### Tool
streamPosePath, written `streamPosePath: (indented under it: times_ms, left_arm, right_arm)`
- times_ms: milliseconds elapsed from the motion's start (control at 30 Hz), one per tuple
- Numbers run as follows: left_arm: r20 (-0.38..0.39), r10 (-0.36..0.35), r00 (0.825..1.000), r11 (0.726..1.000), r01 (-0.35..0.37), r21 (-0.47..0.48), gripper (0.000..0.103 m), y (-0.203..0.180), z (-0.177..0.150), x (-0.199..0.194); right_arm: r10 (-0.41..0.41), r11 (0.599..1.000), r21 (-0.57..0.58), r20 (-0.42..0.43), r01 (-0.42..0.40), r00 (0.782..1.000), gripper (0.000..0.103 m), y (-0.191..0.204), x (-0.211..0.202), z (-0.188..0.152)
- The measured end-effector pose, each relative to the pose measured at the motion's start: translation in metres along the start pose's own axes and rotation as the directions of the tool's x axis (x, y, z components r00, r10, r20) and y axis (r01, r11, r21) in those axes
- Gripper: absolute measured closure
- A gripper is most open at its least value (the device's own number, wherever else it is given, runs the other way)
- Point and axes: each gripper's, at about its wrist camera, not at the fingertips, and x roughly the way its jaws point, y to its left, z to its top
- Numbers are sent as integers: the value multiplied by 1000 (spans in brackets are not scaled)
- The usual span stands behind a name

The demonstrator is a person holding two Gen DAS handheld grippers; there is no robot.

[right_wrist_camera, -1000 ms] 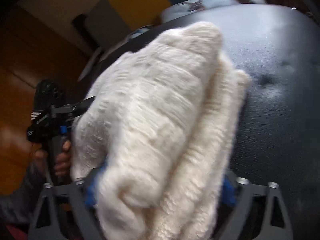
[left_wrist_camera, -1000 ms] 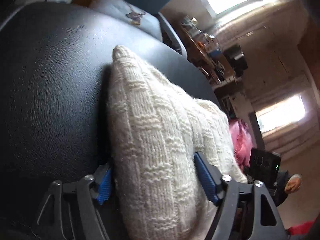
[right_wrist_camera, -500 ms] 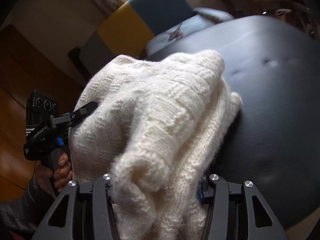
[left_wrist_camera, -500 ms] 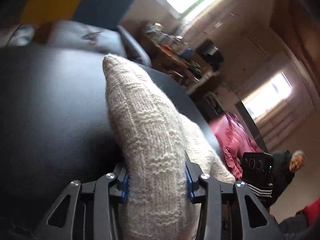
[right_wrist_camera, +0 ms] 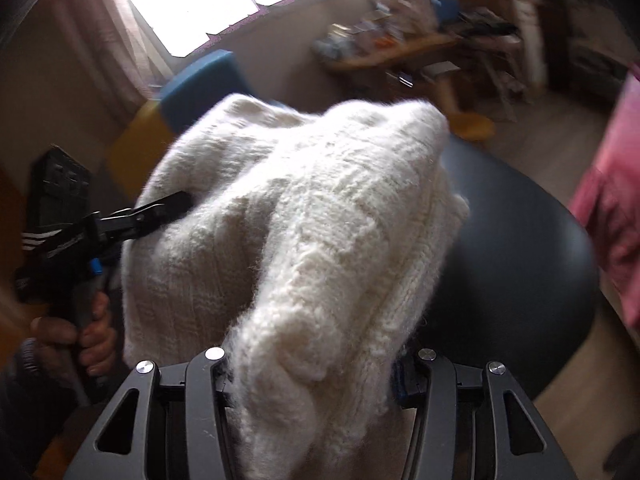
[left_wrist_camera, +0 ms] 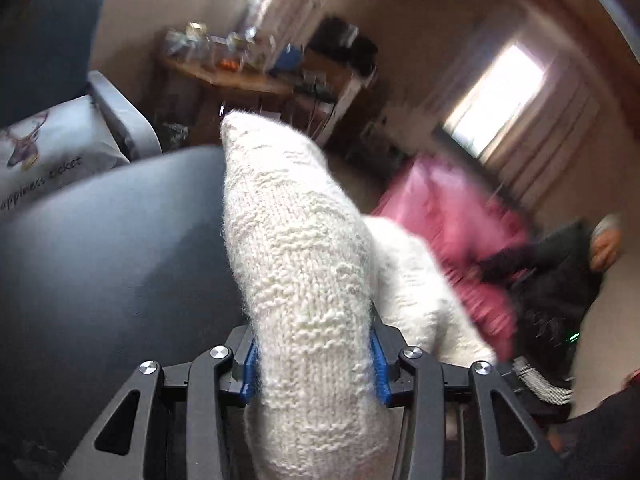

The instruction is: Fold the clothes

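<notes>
A cream knitted sweater is folded into a thick bundle and lifted off the black padded surface. My left gripper is shut on one end of it, blue pads pressing both sides. My right gripper is shut on the other end of the sweater. In the right wrist view the left gripper shows at the far left, clamped into the knit, with a hand on its handle. The bundle hides most of the fingertips.
The round black padded surface lies under the sweater. A pink garment hangs at the right. A grey armchair with a printed cushion stands behind, a cluttered wooden desk beyond, and a person in dark clothes sits far right.
Both grippers have risen and tilted up with the sweater, so it now hangs above the black surface. Their jaws closed tighter on the knit. More of the room shows behind.
</notes>
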Motion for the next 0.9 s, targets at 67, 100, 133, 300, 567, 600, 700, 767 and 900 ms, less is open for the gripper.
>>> streamPosePath:
  times_ms: [67, 100, 133, 300, 567, 600, 700, 767, 900]
  left_arm:
    - [-85, 135, 987, 991, -133, 36, 56, 2, -10, 46]
    - [-57, 162, 985, 986, -160, 38, 53, 4, -15, 51]
    - [-34, 142, 989, 990, -141, 15, 52, 9, -17, 51]
    - [-49, 99, 994, 995, -99, -15, 49, 17, -10, 50]
    - [-27, 100, 995, 992, -102, -72, 50, 21, 11, 30]
    - [-18, 108, 994, 992, -109, -69, 50, 22, 12, 26]
    - [12, 134, 991, 989, -133, -67, 52, 24, 11, 9]
    - [26, 161, 987, 985, -159, -67, 52, 26, 7, -4]
    - [-11, 217, 976, 975, -217, -47, 52, 26, -11, -3]
  right_arm:
    - [-26, 999, 36, -29, 28, 999, 45, -36, 11, -20]
    - [4, 999, 51, 10, -5, 1000, 45, -41, 9, -25]
    - [10, 998, 55, 26, -11, 1000, 45, -42, 7, -28]
    - [26, 997, 64, 73, -31, 997, 43, -29, 11, -41]
    - [9, 998, 59, 164, -19, 986, 40, -16, -3, -19]
    - [-1, 1000, 22, 189, -3, 982, 40, -14, -8, -16]
    - [28, 995, -97, 236, -5, 971, 40, 0, -19, -5]
    - [62, 985, -174, 226, -22, 972, 40, 20, -12, -2]
    - [-6, 979, -204, 50, 16, 999, 46, 15, 40, -28]
